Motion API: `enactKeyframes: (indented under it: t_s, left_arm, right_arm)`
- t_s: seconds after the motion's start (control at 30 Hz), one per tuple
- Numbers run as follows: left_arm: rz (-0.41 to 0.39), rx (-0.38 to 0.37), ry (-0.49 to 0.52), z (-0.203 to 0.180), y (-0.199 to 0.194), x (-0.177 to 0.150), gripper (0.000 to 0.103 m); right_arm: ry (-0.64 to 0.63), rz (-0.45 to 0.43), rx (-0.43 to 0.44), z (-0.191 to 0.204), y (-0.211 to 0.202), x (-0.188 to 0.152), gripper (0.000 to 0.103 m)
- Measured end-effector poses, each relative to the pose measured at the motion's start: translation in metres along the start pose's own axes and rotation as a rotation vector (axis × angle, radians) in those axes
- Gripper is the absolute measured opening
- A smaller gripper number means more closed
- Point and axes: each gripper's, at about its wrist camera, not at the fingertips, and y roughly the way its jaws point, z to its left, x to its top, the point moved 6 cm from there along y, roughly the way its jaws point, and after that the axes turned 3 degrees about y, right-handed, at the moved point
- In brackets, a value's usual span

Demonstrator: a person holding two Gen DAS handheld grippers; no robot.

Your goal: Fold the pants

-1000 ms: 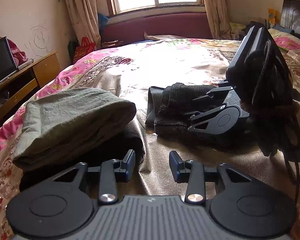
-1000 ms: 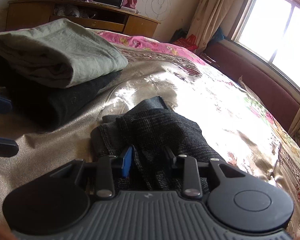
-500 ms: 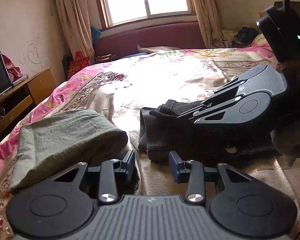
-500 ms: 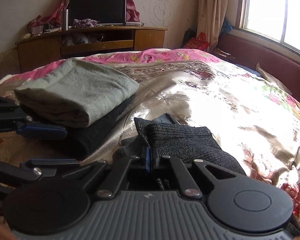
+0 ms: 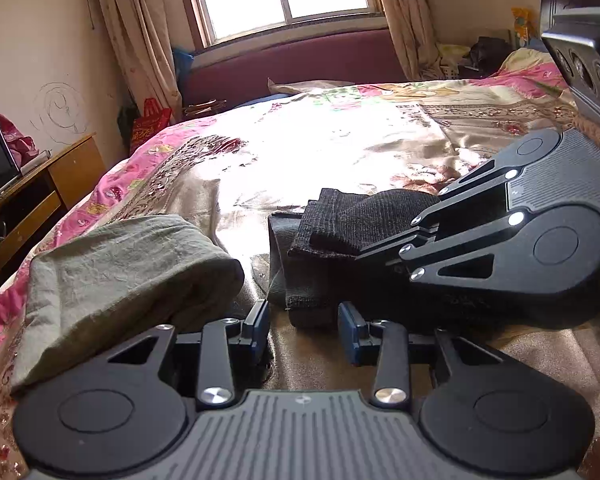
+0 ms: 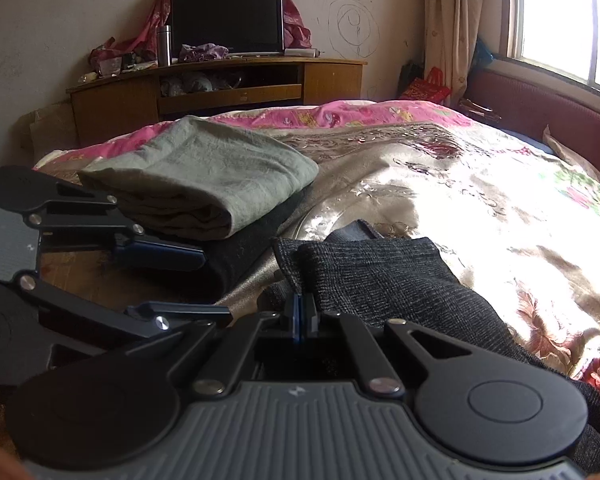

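- Pants, dark grey-black knit fabric, lie partly folded on shiny gold-beige satin bedcover w/ pink flower border, just right of a stack of other folded clothes.
- Right gripper: blue pads pressed together on an edge of the pants; from left wrist view the cloth rises a bit toward its tips, so it looks clamped on a thin layer.
- Left gripper: jaws apart, nothing between them, hovering low over bedcover just in front of the pants' near folded edge.
- Grey-green folded garment sits on top of a black folded one, near left gripper; not touching the pants.
- Judgement on risks:
  - Grip seems to be on a small bit of cloth only; if pulled fast, edge may slip out and fold falls open.
  - Only one corner is held, other side free, so the layer may come up skew and the fold is crooked; left gripper prob. needs to take the other edge.
  - Satin is slippery: whole pants may slide instead of folding.
  - Left gripper is close to the stack; a wide move could knock the grey-green garment.
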Motion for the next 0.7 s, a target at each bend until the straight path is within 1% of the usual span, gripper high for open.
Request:
enactKeyframes:
  t_s: [0.03,0.07,0.17,0.2,0.27,0.3,0.33,0.4,0.43,0.47,0.5,0.53,0.57,0.6,0.63,0.67,0.7]
  left_arm:
    - [0.011,0.002,0.002,0.000,0.003,0.000,0.053]
    - [0.022,0.005,0.007,-0.001,0.005,-0.001,0.053]
    - [0.026,0.004,0.031,-0.005,0.009,0.003,0.053]
    - [0.022,0.012,0.050,-0.006,0.009,0.008,0.053]
    - [0.005,0.025,0.073,-0.007,0.007,0.017,0.053]
    - [-0.001,0.022,0.075,-0.007,0.006,0.023,0.053]
    - [-0.008,0.017,0.074,-0.008,0.007,0.029,0.053]
    - [-0.034,-0.008,0.082,-0.014,0.010,0.045,0.053]
    - [-0.052,-0.025,0.090,-0.020,0.013,0.054,0.053]
    - [-0.073,-0.045,0.097,-0.027,0.017,0.064,0.053]
    - [-0.089,-0.065,0.101,-0.034,0.021,0.071,0.053]
    - [-0.107,-0.100,0.108,-0.045,0.029,0.080,0.053]
    - [-0.118,-0.128,0.119,-0.057,0.038,0.086,0.054]
    - [-0.123,-0.150,0.130,-0.068,0.046,0.088,0.054]
    - [-0.114,-0.172,0.145,-0.079,0.057,0.088,0.054]
    - [-0.096,-0.186,0.161,-0.087,0.067,0.085,0.054]
    - [-0.048,-0.186,0.200,-0.097,0.082,0.075,0.054]
  right_arm:
    - [-0.020,0.001,-0.007,0.001,0.004,-0.004,0.003]
    - [-0.036,0.021,-0.015,0.001,0.013,-0.012,0.003]
    - [-0.018,0.093,0.019,-0.004,0.034,-0.023,0.004]
    - [-0.007,0.097,0.031,-0.006,0.034,-0.023,0.004]
    - [0.061,0.075,0.058,-0.015,0.019,-0.019,0.004]
    - [0.108,0.070,0.058,-0.024,0.007,-0.018,0.005]
    - [0.146,0.059,0.036,-0.034,-0.009,-0.018,0.007]
    - [0.201,0.043,-0.006,-0.055,-0.039,-0.020,0.007]
    - [0.233,0.041,-0.050,-0.072,-0.060,-0.025,0.012]
    - [0.258,0.043,-0.094,-0.086,-0.074,-0.031,0.020]
    - [0.307,0.054,-0.173,-0.110,-0.092,-0.042,0.024]
    - [0.360,0.068,-0.246,-0.132,-0.106,-0.054,0.033]
    - [0.413,0.088,-0.314,-0.154,-0.118,-0.069,0.038]
    - [0.466,0.115,-0.391,-0.176,-0.129,-0.085,0.038]
    - [0.533,0.141,-0.469,-0.197,-0.139,-0.102,0.041]
    - [0.610,0.157,-0.514,-0.215,-0.148,-0.119,0.041]
    - [0.690,0.160,-0.534,-0.228,-0.156,-0.134,0.041]
